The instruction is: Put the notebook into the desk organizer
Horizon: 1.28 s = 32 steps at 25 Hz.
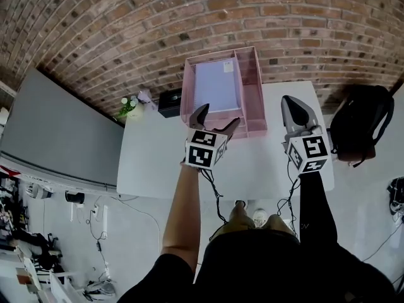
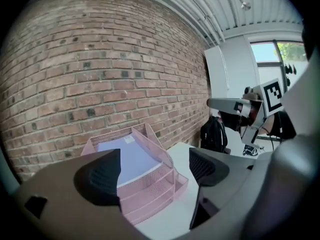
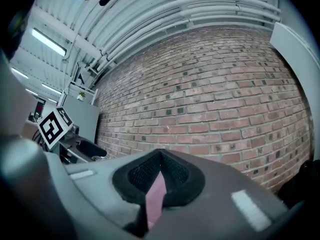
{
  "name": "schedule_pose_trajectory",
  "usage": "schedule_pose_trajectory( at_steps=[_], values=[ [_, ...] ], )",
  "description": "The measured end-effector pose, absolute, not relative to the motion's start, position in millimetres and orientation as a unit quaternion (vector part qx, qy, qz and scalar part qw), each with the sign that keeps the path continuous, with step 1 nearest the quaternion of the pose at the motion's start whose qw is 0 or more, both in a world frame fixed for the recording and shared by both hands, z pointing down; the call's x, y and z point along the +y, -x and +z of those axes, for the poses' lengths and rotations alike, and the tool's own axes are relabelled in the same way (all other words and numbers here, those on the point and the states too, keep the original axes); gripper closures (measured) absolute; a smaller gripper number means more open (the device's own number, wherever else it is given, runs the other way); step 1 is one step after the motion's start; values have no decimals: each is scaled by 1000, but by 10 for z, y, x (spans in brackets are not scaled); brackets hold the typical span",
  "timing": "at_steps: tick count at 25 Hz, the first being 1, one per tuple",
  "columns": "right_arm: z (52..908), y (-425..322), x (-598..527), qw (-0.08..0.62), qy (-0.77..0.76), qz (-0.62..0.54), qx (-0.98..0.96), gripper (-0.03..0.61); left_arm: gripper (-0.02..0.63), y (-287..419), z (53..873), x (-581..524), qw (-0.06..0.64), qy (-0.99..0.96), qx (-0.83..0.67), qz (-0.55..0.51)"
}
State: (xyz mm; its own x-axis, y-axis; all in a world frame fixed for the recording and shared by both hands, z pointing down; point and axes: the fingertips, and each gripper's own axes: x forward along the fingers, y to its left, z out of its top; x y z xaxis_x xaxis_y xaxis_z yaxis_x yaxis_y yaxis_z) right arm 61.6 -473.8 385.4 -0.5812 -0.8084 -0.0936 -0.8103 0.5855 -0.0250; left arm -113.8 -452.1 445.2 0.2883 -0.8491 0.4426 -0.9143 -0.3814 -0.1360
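The notebook (image 1: 216, 84), a flat pale lavender rectangle with a small whitish patch near its far edge, lies in the wide top tray of the desk organizer (image 1: 251, 87). It fills most of that tray. The desk organizer is pink wire mesh, with a narrow side compartment to the right of the tray. In the left gripper view the notebook (image 2: 125, 156) sits above stacked mesh levels of the desk organizer (image 2: 155, 184). The organizer stands at the far edge of the white counter (image 1: 158, 163), against a red brick wall (image 1: 189, 11). The left gripper (image 1: 219, 115) hangs over the counter just in front of the organizer, its fingers (image 2: 100, 176) spread wide with nothing between them. The right gripper (image 1: 293, 103) is over the counter's right side, well apart from the organizer. Its fingers (image 3: 175, 176) meet at the tips, and a pink sliver shows in the gap below them, possibly the organizer beyond. At the far left corner sit a small plant (image 1: 129, 106) and a black box (image 1: 169, 101). A grey panel (image 1: 57, 131) stands off the left edge, and a black backpack (image 1: 360, 122) rests beyond the right edge. There is one notebook, one organizer, one plant, one box, one backpack and two grippers.
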Motion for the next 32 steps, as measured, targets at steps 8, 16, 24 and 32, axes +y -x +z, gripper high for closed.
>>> schedule_pose_trajectory(
  at_steps=[8, 16, 24, 32],
  values=[
    [3976, -691, -4507, 35, 455, -1, 890, 578, 202, 1145, 4161, -4134, 53, -795, -581, 166],
    [3868, -593, -4248, 35, 454, 10, 890, 578, 202, 1185, 3862, -3829, 24, -792, -597, 128],
    [3758, -324, -3909, 33, 474, 18, 880, 578, 202, 1413, 3764, -3413, -4, -792, -596, 134],
    [3664, 39, -3446, 20, 488, 32, 872, 578, 204, 1552, 3522, -3127, -27, -818, -564, 114]
  ],
)
